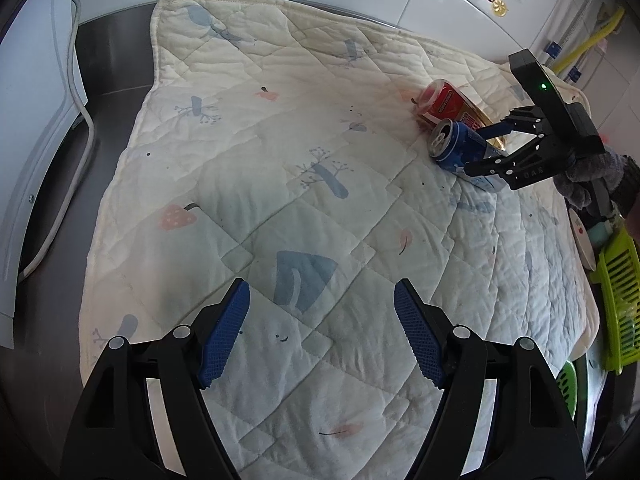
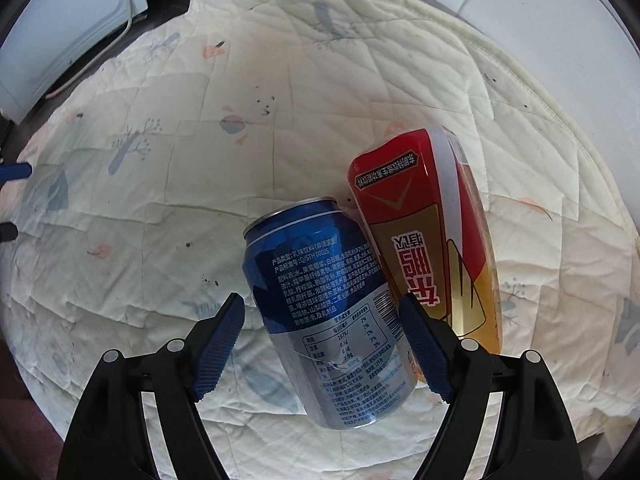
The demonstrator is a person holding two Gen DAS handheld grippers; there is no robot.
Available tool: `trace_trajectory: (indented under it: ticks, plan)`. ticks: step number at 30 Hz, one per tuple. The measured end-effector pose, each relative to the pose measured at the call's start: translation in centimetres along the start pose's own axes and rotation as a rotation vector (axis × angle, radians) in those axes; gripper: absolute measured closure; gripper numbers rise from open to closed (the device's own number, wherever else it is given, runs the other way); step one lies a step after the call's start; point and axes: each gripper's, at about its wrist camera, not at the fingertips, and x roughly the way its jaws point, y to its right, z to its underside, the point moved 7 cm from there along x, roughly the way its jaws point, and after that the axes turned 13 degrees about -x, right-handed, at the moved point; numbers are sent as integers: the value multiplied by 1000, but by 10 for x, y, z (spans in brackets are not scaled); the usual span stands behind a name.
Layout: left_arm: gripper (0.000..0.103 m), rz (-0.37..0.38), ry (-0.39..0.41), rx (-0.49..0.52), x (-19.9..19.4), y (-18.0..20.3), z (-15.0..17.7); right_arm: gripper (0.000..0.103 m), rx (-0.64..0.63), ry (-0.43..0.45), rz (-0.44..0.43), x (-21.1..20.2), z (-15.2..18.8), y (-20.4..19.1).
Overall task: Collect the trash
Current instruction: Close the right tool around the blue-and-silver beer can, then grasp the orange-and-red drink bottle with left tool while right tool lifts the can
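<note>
Blue can (image 2: 326,312): lying between my open right tool (image 2: 324,346), positioned for pickup; red-gold bottle (image 2: 432,232) touching; left tool (image 1: 322,334) open, idle.

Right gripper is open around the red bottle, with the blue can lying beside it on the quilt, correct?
Not quite. The right gripper is open around the blue can, not the red bottle; the bottle lies beside it on the quilt. The right wrist view shows this.
</note>
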Motion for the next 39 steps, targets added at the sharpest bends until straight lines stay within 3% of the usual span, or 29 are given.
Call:
trace_trajectory:
  ticks: [14, 18, 27, 29, 30, 39]
  plan:
    - [29, 13, 0, -10, 0, 1, -1, 30, -23, -14, 102, 25, -24, -29]
    - [29, 19, 9, -5, -2, 3, -6, 30, -18, -25, 62, 21, -17, -42]
    - [29, 27, 13, 9, -3, 7, -8, 29, -25, -39, 87, 25, -9, -64]
    - [29, 26, 11, 9, -3, 6, -6, 38, -27, -46, 100, 30, -6, -71]
    - [29, 26, 10, 9, -3, 6, -6, 42, -12, -45, 87, 31, -5, -74]
    - [29, 38, 27, 67, -5, 26, -17, 44, 163, 40, 35, 20, 12, -76]
